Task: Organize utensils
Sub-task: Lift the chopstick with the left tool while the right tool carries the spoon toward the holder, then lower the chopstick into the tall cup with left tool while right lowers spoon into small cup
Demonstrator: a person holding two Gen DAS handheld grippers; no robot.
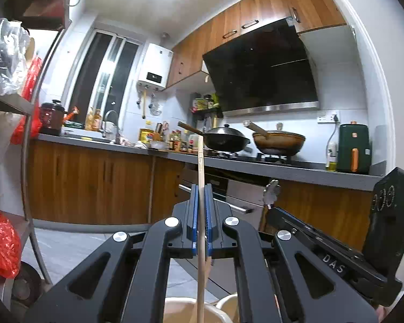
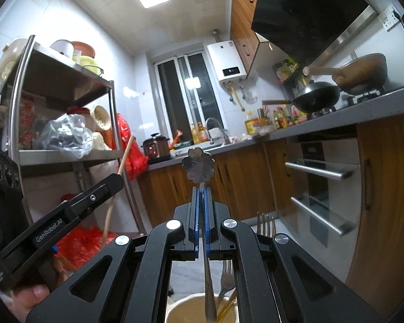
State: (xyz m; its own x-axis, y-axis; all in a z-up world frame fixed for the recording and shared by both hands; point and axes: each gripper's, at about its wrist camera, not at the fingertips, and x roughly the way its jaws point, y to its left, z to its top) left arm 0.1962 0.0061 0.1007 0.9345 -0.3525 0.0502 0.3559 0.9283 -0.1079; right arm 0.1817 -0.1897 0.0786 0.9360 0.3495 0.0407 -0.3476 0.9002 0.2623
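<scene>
**Two utensils held upright over the cups, both free to swing**

Kitchen counters and wood cabinets are filling the background, with two woks [image 1: 226, 140] sitting on the hob and a steel shelving rack [image 2: 67, 86] standing off to one side. Both tools are hanging low over pale cups at the bottom edge of each view.

The left gripper [image 1: 201, 207] is pinching a wooden chopstick [image 1: 200, 167] between its blue pads, jaws pressed together on the shaft. The stick is standing nearly upright, its lower end running down toward a beige cup [image 1: 180, 309]; whether the tip is inside or only above the rim cannot be told.

The right gripper [image 2: 201, 210] is squeezing the thin handle of a metal spoon with a flower-shaped end [image 2: 198, 168], jaws closed on it. The handle is dropping toward a second cup [image 2: 202, 309] that is already holding a fork [image 2: 266, 223] and what look like amber chopsticks.

Risks, as I judge them:
- Each utensil is being gripped on a narrow shaft, so either could pivot between the pads and tip sideways on release.
- The spoon is coming down among the fork and sticks; it could jam against them or nudge the cup over.
- A chopstick let go from above the rim could bounce out and roll off.
- The two grippers are working close together, and a sideways move could knock one against the other.
</scene>
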